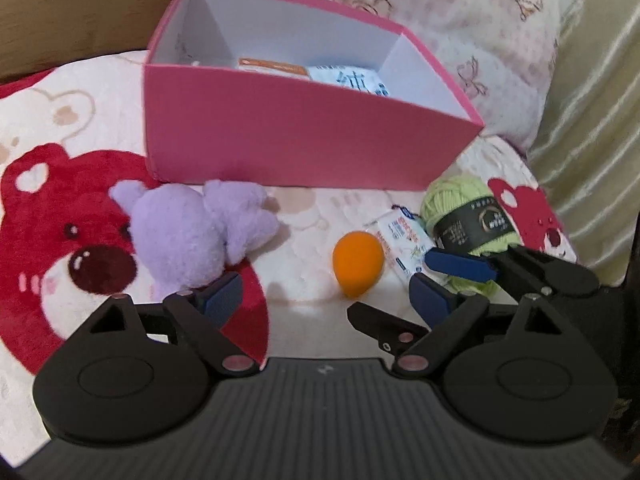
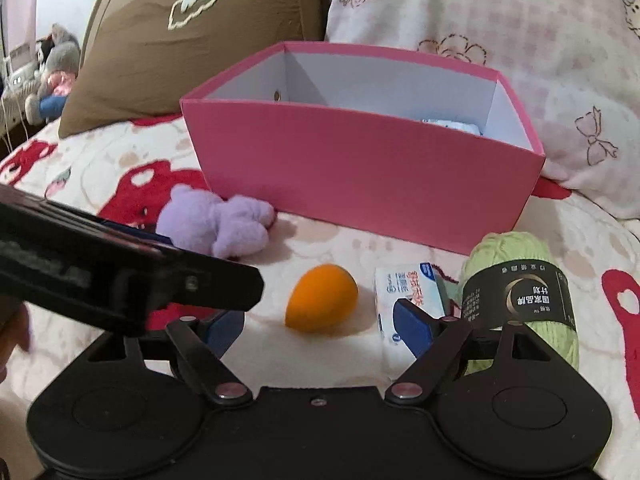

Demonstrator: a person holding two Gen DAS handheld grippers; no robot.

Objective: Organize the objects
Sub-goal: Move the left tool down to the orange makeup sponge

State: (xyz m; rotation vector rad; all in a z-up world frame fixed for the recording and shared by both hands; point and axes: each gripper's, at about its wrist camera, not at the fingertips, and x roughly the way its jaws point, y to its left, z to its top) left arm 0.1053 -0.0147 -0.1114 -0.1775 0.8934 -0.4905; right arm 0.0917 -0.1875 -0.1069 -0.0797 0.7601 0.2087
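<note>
- L gripper [image 1: 324, 300], blue pads, jaws standing wide apart w/ nothing between; R gripper [image 2: 320, 326] likewise released, gripping nothing.
- Orange egg-shaped sponge [image 2: 322, 298] lying on the bear-print blanket [image 1: 60, 128], just ahead of both grippers.
- White tissue packet [image 2: 408, 292] sitting beside the sponge, touching green yarn ball w/ black label [image 2: 516, 296].
- Purple plush toy [image 1: 196, 232] lying left, near the box front.
- Pink open cardboard box [image 1: 300, 140] sitting farthest, holding packets inside.
</note>
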